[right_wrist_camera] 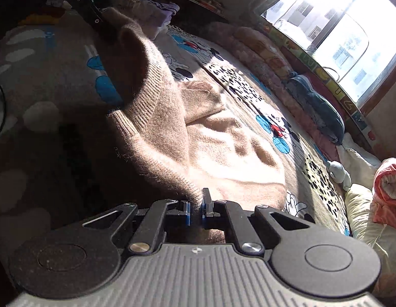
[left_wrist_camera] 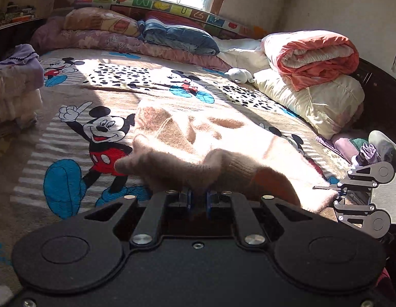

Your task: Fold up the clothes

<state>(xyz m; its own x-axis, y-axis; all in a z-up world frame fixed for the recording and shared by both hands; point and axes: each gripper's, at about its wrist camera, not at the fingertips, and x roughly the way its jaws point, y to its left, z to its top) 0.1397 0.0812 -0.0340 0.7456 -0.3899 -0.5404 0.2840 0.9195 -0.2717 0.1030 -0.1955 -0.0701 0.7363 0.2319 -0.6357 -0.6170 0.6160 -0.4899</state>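
A fuzzy beige sweater (left_wrist_camera: 198, 138) lies on the cartoon-mouse bedspread (left_wrist_camera: 100, 133), its near hem lifted off the bed. My left gripper (left_wrist_camera: 198, 199) is shut on one part of that ribbed hem. At the right edge of the left wrist view, my right gripper (left_wrist_camera: 330, 192) pinches the hem's other corner. In the right wrist view the right gripper (right_wrist_camera: 196, 209) is shut on the sweater (right_wrist_camera: 223, 148), whose ribbed edge rises up to the left gripper's black body (right_wrist_camera: 95, 23) at the top left.
Folded quilts, orange on cream (left_wrist_camera: 313, 76), are stacked at the bed's right side. Pillows and rolled blankets (left_wrist_camera: 151, 33) line the headboard under the window. A pile of folded clothes (left_wrist_camera: 16, 89) sits at the left. A small white plush toy (left_wrist_camera: 240, 75) lies near the quilts.
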